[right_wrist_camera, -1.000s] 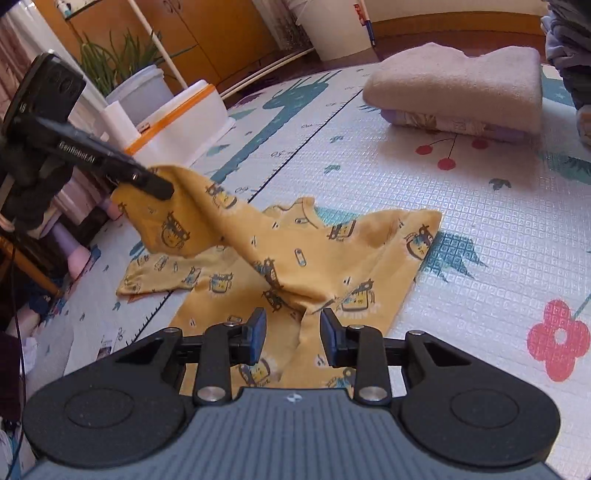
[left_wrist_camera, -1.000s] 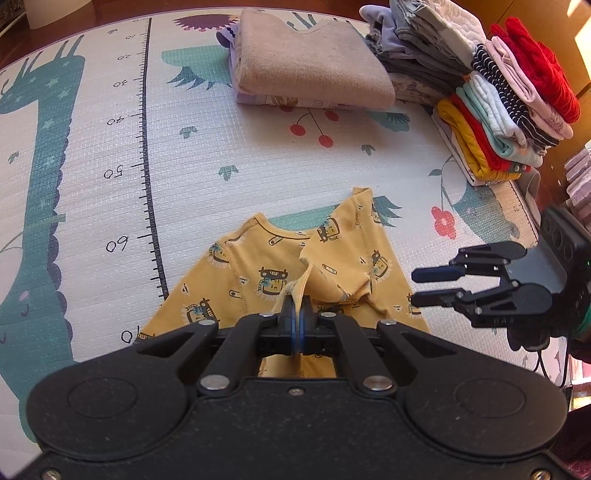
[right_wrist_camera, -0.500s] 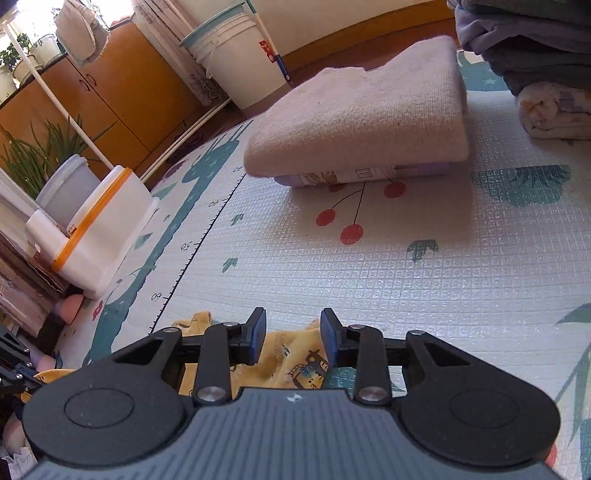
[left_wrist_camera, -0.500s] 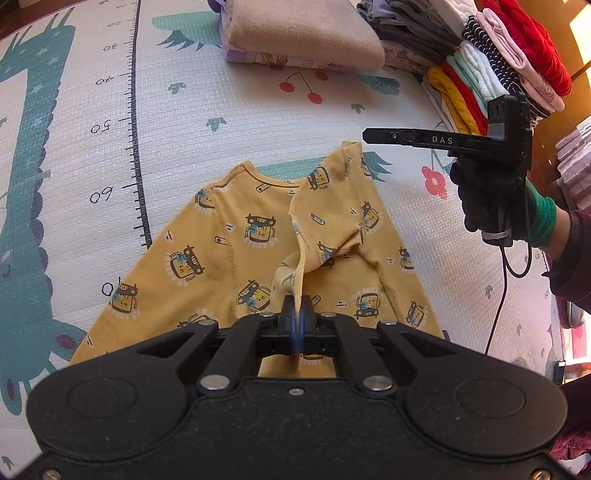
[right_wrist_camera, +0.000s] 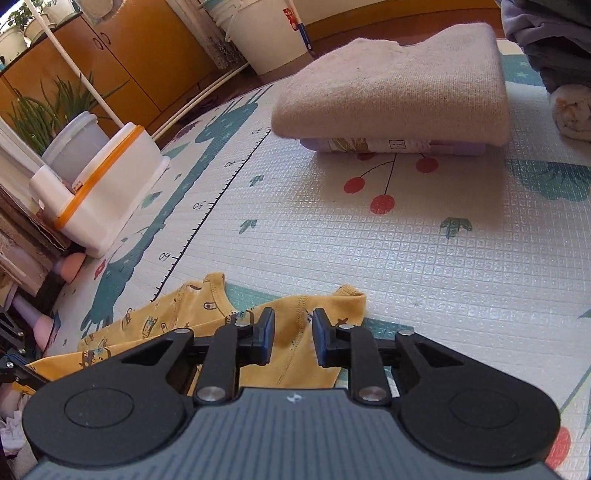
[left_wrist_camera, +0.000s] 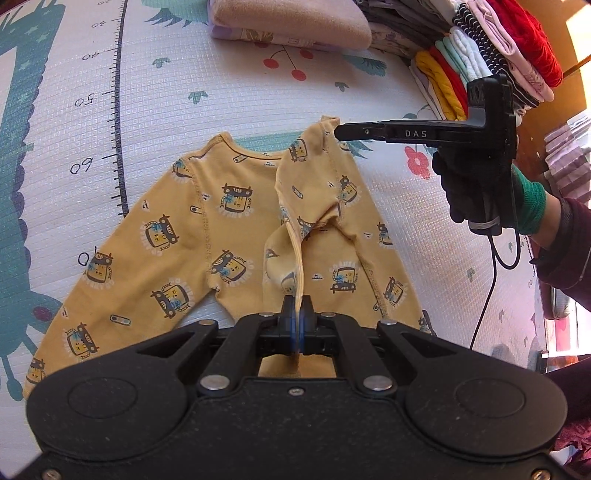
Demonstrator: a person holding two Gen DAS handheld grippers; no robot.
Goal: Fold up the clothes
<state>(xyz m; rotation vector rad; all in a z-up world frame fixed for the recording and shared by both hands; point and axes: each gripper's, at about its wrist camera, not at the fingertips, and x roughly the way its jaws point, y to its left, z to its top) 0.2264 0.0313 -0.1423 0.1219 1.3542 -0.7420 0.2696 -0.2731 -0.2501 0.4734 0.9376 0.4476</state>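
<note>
A yellow long-sleeved baby shirt (left_wrist_camera: 221,229) with car prints lies spread on the play mat (left_wrist_camera: 184,110). My left gripper (left_wrist_camera: 297,314) is shut on the cuff of its right sleeve, which is lifted and drawn over the shirt's body. In the left wrist view my right gripper (left_wrist_camera: 338,131), held by a gloved hand (left_wrist_camera: 476,184), has its tips at the shirt's far shoulder corner. The right wrist view shows that gripper (right_wrist_camera: 293,332) open, low over the yellow shirt (right_wrist_camera: 166,321), with the shoulder fabric between its fingers (right_wrist_camera: 266,332).
A folded beige towel (right_wrist_camera: 399,92) on a lilac stack lies at the mat's far end. A tall pile of folded clothes (left_wrist_camera: 491,51) stands at the far right. Off the mat's left edge are a white bin with an orange rim (right_wrist_camera: 107,192) and buckets (right_wrist_camera: 266,33).
My right gripper swung from the shirt's near right side to its far shoulder corner and dropped low, still open. The left gripper kept hold of the cuff and drew it higher.
</note>
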